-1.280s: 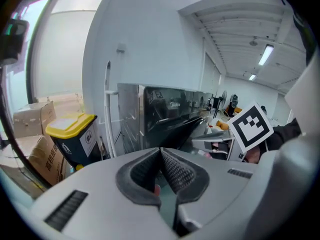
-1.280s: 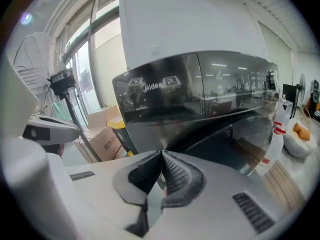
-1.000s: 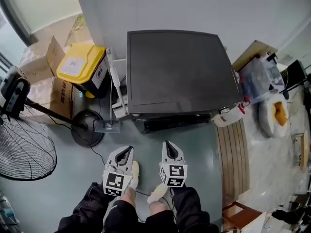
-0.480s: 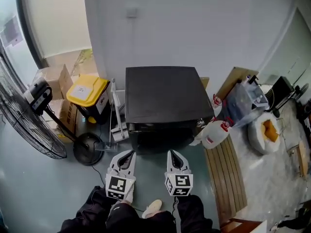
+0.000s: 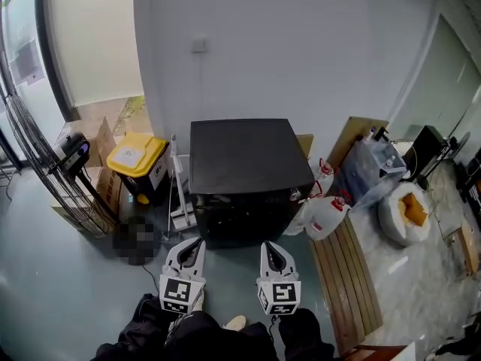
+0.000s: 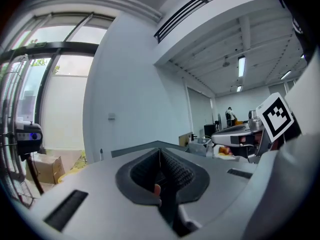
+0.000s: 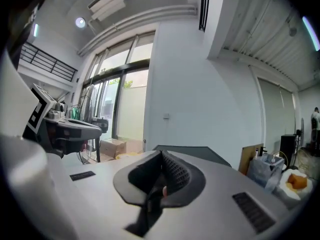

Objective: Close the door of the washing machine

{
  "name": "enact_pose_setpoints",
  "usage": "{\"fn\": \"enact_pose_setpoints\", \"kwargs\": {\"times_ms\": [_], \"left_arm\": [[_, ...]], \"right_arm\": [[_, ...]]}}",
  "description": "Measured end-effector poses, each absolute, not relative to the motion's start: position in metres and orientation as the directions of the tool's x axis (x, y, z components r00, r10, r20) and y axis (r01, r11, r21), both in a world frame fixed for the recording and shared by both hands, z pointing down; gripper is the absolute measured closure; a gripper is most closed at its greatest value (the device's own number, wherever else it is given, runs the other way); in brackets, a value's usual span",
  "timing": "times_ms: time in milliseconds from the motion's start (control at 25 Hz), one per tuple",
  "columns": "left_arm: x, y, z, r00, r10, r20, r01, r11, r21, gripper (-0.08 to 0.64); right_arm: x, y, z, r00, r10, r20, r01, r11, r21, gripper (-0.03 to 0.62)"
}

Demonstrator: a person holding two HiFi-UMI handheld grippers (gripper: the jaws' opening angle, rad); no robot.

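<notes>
The washing machine (image 5: pixel 246 164) is a black box against the white wall, seen from above in the head view. Its front (image 5: pixel 248 222) lies in shadow, and I cannot make out the door there. My left gripper (image 5: pixel 196 241) and right gripper (image 5: pixel 273 246) hover side by side just in front of it, apart from it, pointing at its front. In the left gripper view the left gripper (image 6: pixel 160 151) has its jaws pressed together with nothing between them. The right gripper (image 7: pixel 161 154) is likewise shut and empty. The machine's top edge (image 7: pixel 200 151) shows beyond the jaws.
A yellow-lidded bin (image 5: pixel 136 157), cardboard boxes (image 5: pixel 92 137) and a floor fan (image 5: pixel 62 177) stand left of the machine. White jugs (image 5: pixel 325 216), a plastic bag (image 5: pixel 376 164) and a slatted wooden board (image 5: pixel 342 271) are at its right.
Both grippers rose and drew back from the machine's front, still shut. The head view lifted and now shows more of the wall and the room.
</notes>
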State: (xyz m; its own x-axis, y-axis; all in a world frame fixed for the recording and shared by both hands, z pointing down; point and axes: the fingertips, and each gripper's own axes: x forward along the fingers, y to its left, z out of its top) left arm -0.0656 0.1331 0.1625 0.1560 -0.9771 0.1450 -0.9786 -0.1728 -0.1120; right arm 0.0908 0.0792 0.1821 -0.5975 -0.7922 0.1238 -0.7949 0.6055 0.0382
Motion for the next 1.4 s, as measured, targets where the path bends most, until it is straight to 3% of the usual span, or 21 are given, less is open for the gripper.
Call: {"fn": "enact_pose_setpoints", "kwargs": {"times_ms": [1400], "left_arm": [[-0.041,0.149,0.156,0.173,-0.971,0.166,-0.971,-0.196,-0.136,0.535]], "right_arm": [[0.101,0.099,0.168,-0.615,-0.784,0.081,-0.781,0.62,0.073,0.577]]}}
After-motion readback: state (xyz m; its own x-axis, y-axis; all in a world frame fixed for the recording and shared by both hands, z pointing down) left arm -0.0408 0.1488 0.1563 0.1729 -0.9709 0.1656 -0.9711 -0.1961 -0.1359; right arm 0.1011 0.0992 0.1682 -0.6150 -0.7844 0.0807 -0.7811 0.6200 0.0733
